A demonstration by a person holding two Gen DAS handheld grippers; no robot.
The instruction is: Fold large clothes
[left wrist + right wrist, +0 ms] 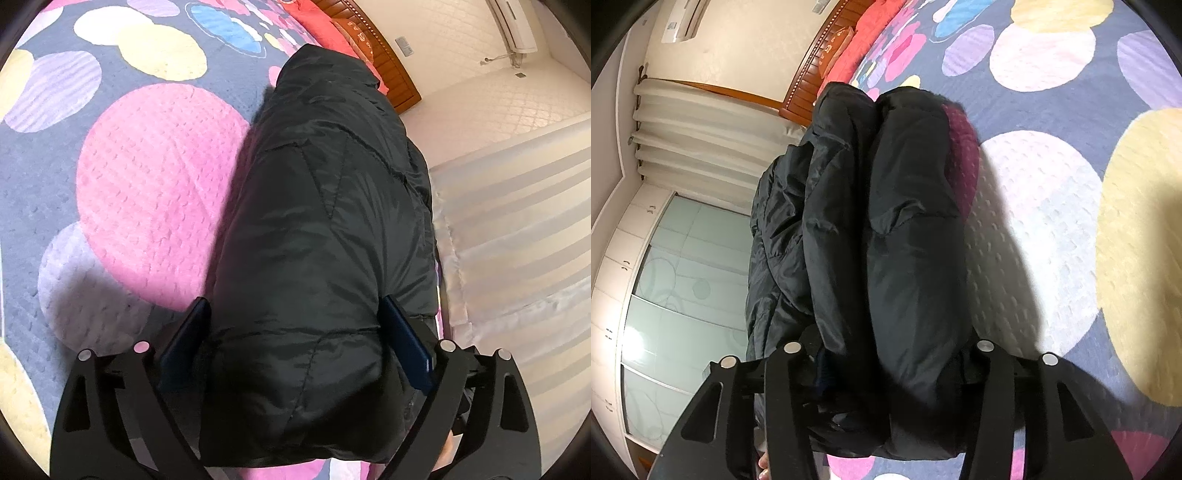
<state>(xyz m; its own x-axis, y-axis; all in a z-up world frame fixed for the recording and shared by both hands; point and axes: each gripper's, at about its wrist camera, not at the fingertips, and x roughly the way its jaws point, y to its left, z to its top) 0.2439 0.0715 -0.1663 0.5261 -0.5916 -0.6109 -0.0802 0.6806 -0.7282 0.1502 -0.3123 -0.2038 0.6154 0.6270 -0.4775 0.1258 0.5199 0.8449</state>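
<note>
A black padded jacket (317,229) is bunched into a thick fold and held up above the bed. My left gripper (295,325) has its two blue-padded fingers (402,343) clamped on either side of the thick fold. In the right wrist view the same jacket (905,240) fills the middle as two puffy rolls. My right gripper (886,350) grips them, and the fabric hides its fingertips. The jacket's far end hangs towards the headboard.
The bed is covered with a grey quilt (122,177) with big pink, yellow and lilac circles. Red pillows (325,22) lie against a wooden headboard (391,70). White curtains (517,206), a wardrobe (665,295) and an air conditioner (683,18) line the walls.
</note>
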